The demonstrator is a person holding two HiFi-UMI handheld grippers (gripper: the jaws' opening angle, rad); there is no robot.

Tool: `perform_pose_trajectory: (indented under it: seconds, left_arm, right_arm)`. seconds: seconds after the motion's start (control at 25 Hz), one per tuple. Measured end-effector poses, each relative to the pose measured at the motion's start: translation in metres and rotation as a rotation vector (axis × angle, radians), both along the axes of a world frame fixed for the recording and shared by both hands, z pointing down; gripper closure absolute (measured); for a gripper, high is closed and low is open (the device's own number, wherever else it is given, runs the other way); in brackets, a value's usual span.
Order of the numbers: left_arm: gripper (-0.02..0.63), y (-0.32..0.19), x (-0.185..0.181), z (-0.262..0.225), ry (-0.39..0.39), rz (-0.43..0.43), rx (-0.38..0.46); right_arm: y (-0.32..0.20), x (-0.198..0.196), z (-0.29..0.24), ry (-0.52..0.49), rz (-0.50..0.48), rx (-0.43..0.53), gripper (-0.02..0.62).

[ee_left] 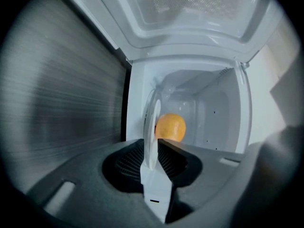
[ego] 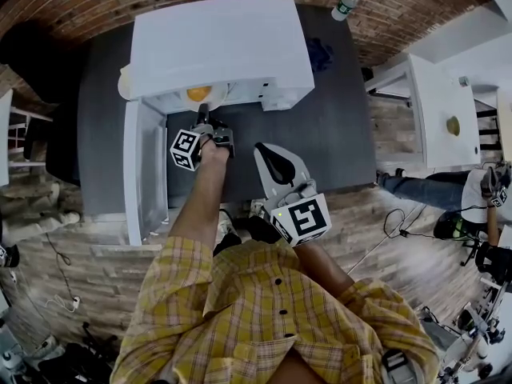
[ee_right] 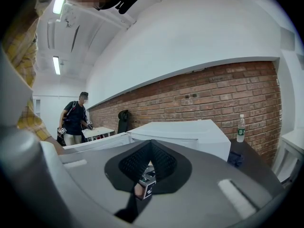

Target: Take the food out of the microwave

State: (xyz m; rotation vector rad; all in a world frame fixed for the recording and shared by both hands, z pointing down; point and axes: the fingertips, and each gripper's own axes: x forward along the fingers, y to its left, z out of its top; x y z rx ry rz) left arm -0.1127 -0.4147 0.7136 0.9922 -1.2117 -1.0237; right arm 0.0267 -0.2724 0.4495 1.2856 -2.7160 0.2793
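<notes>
A white microwave point(ego: 216, 46) stands on a dark table point(ego: 336, 134), its door point(ego: 144, 166) swung open to the left. Inside, an orange point(ego: 198, 94) lies on a white plate point(ego: 218, 96). My left gripper point(ego: 204, 117) reaches into the opening. In the left gripper view the plate point(ee_left: 152, 122) runs edge-on between the jaws, and the left gripper point(ee_left: 151, 144) is shut on its rim, with the orange point(ee_left: 171, 126) just beyond. My right gripper point(ego: 262, 147) hangs back over the table, shut and empty. In its own view the right gripper point(ee_right: 151, 144) points over the microwave point(ee_right: 190, 132).
A water bottle point(ego: 347, 2) stands at the table's far right, seen also as the bottle point(ee_right: 241, 127) by the brick wall. A dark blue object point(ego: 320, 54) lies right of the microwave. A white table point(ego: 436, 110) and another person point(ego: 448, 190) are at right.
</notes>
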Motion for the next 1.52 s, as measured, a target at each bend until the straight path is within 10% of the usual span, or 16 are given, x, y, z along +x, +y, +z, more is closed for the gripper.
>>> perform_pose_trajectory:
  seconds: [1.52]
  left_arm:
    - [0.597, 0.064, -0.001, -0.061, 0.01, 0.017, 0.042]
  right_arm:
    - [0.027, 0.006, -0.025, -0.038, 0.054, 0.046, 0.594]
